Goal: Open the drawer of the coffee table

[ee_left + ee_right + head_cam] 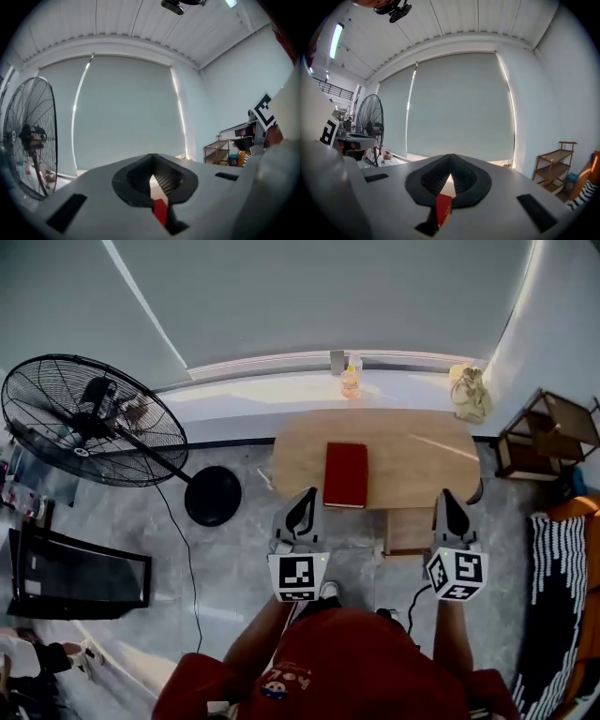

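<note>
While both point level above the floor, the left claw (305, 495) has its jaws pressed together at the tips with nothing between them, and the right claw (448, 495) is closed the same way, also empty. In each gripper view the dark pads (166, 180) meet at a point, and only a thin slit shows beneath that point. The table (412, 456) lies ahead of and below both claws, and neither claw touches it. A red book (346, 474) rests flat on the table, just beyond the left claw's tips and slightly to their right. A sliver of the book shows through the slit in both gripper views. The drawer (409, 532) sits between the two claws, nearer the right one. It juts out from the table's near edge toward the person and is apart from both claws. A standing fan (89, 418) is well off to the left of the left claw. A wooden shelf (544, 432) stands to the right of the right claw, against the wall. Far ahead of the claws, past the table, a bottle (351, 379) stands on the sill (272, 390) under a drawn blind (337, 296).
</note>
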Tool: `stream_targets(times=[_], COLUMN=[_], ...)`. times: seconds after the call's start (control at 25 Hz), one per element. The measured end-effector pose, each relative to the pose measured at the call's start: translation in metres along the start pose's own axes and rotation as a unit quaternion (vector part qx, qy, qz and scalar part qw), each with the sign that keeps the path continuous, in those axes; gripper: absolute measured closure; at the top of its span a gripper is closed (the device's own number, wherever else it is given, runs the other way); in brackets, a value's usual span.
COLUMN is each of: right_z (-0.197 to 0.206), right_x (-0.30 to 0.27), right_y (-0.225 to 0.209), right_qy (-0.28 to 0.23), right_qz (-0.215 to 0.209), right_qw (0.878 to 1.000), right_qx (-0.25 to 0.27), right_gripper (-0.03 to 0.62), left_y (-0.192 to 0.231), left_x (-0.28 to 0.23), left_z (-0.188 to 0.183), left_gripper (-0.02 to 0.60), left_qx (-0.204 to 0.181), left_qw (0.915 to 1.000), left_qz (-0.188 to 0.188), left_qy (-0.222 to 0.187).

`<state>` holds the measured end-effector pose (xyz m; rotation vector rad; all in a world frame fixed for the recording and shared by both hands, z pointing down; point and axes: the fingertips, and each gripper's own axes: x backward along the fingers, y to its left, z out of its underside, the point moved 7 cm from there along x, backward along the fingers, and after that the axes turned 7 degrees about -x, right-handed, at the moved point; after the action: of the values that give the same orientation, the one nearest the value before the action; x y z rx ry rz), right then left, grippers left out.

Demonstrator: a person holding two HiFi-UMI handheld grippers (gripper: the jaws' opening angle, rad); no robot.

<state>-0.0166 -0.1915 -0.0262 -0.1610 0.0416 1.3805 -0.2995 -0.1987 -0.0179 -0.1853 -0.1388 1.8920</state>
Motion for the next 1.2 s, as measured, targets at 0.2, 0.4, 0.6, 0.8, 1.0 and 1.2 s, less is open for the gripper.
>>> stream_targets(times=[0.2, 0.4, 0.6, 0.8, 1.0, 1.2], right_z=[-0.039, -0.050, -0.047, -0.047, -0.044, -0.040], right_x=[0.005, 0.005, 0.004, 0.006, 0.006, 0.006], right_y=[0.020, 0.029, 0.028, 0.027, 0.023, 0.025], right_qy=[-0.055, -0.090, -0.088, -0.087, -0.085, -0.079], right_qz=[-0.013, -0.014, -0.009, -0.008, -0.005, -0.007], right_qw=[0.998, 0.996, 0.996, 0.996, 0.996, 0.996], right_qx=[0.013, 0.025, 0.033, 0.030, 0.029, 0.033], right_gripper=[0.597, 0.597, 0.597, 0.597, 0.597, 0.597], left_y=[0.021, 0.035, 0.038, 0.035, 0.030, 0.030], left_x=[0.012, 0.021, 0.022, 0.024, 0.023, 0.023], left_z=[-0.040, -0.048, -0.043, -0.042, -0.043, -0.041], left_gripper=[0.575, 0.575, 0.575, 0.575, 0.575, 0.575], left_qx=[-0.057, -0.055, -0.037, -0.041, -0.042, -0.044], left_qw=[0.9948, 0.9900, 0.9919, 0.9922, 0.9924, 0.9930], left_qz=[-0.004, -0.030, -0.031, -0.026, -0.024, -0.022], left_qy=[-0.085, -0.127, -0.117, -0.115, -0.113, -0.107])
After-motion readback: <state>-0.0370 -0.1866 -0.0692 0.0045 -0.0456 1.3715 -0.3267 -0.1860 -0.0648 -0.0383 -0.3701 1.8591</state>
